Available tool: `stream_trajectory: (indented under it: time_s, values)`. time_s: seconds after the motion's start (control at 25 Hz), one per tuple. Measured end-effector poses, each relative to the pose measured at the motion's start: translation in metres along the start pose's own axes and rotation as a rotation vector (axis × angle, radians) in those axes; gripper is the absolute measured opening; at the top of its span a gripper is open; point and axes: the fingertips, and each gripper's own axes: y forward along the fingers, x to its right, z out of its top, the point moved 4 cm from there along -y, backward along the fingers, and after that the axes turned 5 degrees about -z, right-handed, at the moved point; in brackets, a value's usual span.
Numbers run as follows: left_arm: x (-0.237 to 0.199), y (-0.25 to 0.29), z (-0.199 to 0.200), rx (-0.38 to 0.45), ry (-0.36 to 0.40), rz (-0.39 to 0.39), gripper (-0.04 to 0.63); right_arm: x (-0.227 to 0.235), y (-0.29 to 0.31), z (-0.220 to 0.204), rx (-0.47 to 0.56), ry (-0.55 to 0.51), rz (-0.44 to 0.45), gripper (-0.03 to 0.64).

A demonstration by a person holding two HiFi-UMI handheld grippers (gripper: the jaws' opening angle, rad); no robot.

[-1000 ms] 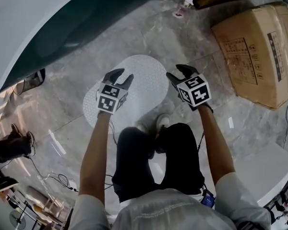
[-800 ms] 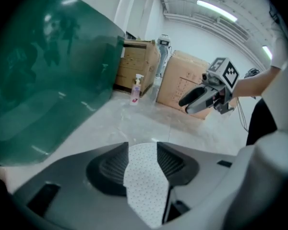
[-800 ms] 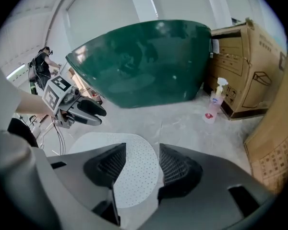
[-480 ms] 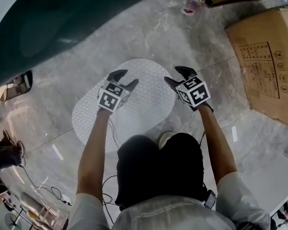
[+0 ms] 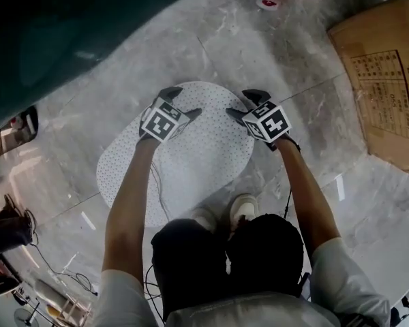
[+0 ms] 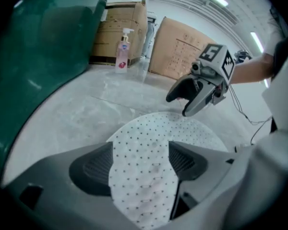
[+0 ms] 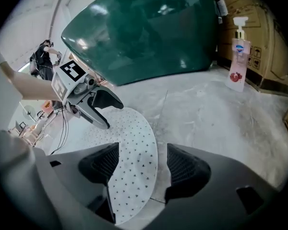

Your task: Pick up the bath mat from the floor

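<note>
Lowered toward the bath mat point(image 5: 191, 157), the left gripper point(image 5: 182, 102) and right gripper point(image 5: 243, 104) are being opened wide, with nothing clamped. Its near edge is being hidden by 2 legs point(image 5: 191, 254).

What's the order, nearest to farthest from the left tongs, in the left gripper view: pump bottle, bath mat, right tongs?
1. bath mat: directly ahead, seen between the left tongs, not gripped.
2. right tongs: upper right, over the mat's far side.
3. pump bottle: far back, upper left.
Both tongs have just been opening; neither presses on the mat.
</note>
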Motion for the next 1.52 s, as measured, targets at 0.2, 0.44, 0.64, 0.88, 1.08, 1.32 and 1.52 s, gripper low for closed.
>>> stream_trajectory:
  time_s: [0.2, 0.44, 0.64, 0.88, 1.08, 1.32, 1.52]
  values:
    - [-0.01, 0.018, 0.004, -0.066, 0.095, -0.027, 0.351, 0.003, 0.014, -0.003, -0.02, 0.042, 0.008, 0.307]
    - [-0.025, 0.029, 0.01, -0.016, 0.132, -0.061, 0.369, -0.005, 0.027, -0.011, -0.024, 0.094, 0.011, 0.307]
    - [-0.021, 0.027, 0.007, 0.031, 0.143, -0.086, 0.368, -0.007, 0.025, -0.013, 0.011, 0.128, 0.024, 0.308]
    - [-0.004, 0.027, -0.001, -0.057, 0.24, -0.154, 0.368, -0.018, 0.025, -0.015, 0.01, 0.148, 0.064, 0.307]
    - [0.011, 0.023, -0.008, -0.123, 0.303, -0.189, 0.368, -0.027, 0.026, -0.02, -0.019, 0.089, 0.056, 0.307]
    - [0.022, 0.017, -0.026, -0.236, 0.372, -0.204, 0.28, -0.051, 0.028, -0.029, -0.077, 0.038, 0.114, 0.159]
    - [0.025, 0.009, -0.035, -0.267, 0.355, -0.194, 0.141, -0.067, 0.023, -0.028, -0.072, 0.058, 0.155, 0.075]
